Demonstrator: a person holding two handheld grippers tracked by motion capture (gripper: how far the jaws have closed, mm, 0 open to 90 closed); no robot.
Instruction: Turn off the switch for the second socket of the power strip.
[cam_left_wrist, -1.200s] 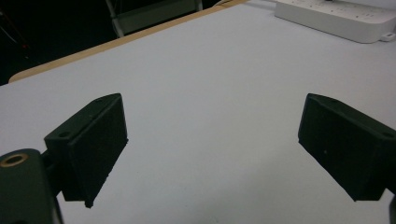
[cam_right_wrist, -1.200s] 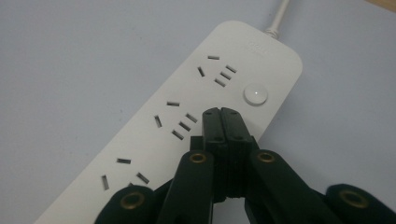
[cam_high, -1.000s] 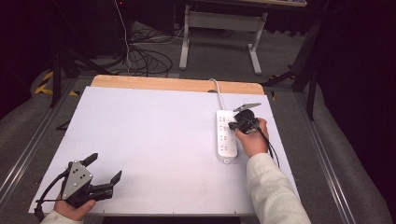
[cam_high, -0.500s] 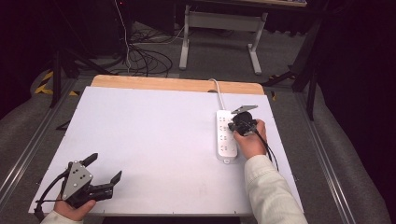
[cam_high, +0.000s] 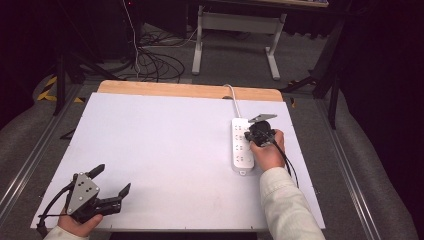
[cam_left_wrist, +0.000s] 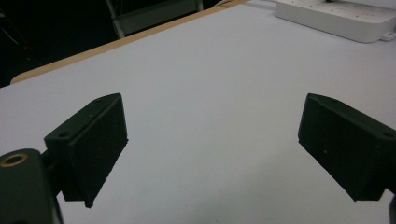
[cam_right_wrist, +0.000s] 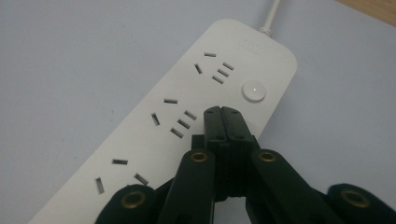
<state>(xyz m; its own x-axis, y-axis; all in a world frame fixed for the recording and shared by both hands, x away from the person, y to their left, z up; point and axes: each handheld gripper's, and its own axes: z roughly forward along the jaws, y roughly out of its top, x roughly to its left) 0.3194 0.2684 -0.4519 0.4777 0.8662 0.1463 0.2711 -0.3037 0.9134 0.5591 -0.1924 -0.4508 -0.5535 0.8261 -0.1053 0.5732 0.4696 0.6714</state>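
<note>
A white power strip (cam_high: 240, 147) lies on the right part of the white table top (cam_high: 165, 145), with its cord (cam_high: 233, 97) running off the far edge. My right gripper (cam_high: 256, 133) is held over the strip's far end. In the right gripper view the strip (cam_right_wrist: 187, 93) runs diagonally, and my right gripper (cam_right_wrist: 222, 110) is shut with nothing between its jaws, its tips just short of the round white button (cam_right_wrist: 254, 91). I cannot tell whether the tips touch the strip. At the near left corner my left gripper (cam_high: 114, 178) rests open; its jaws (cam_left_wrist: 212, 135) stand wide apart over bare table.
The strip (cam_left_wrist: 336, 16) appears far off in the left gripper view. A wooden strip (cam_high: 190, 90) edges the table's far side. Cables (cam_high: 150, 60) and a desk frame (cam_high: 235, 35) stand on the floor beyond. Metal rails (cam_high: 30, 160) run along both sides.
My right gripper has shifted slightly toward the near side over the strip. The left gripper has stayed put.
</note>
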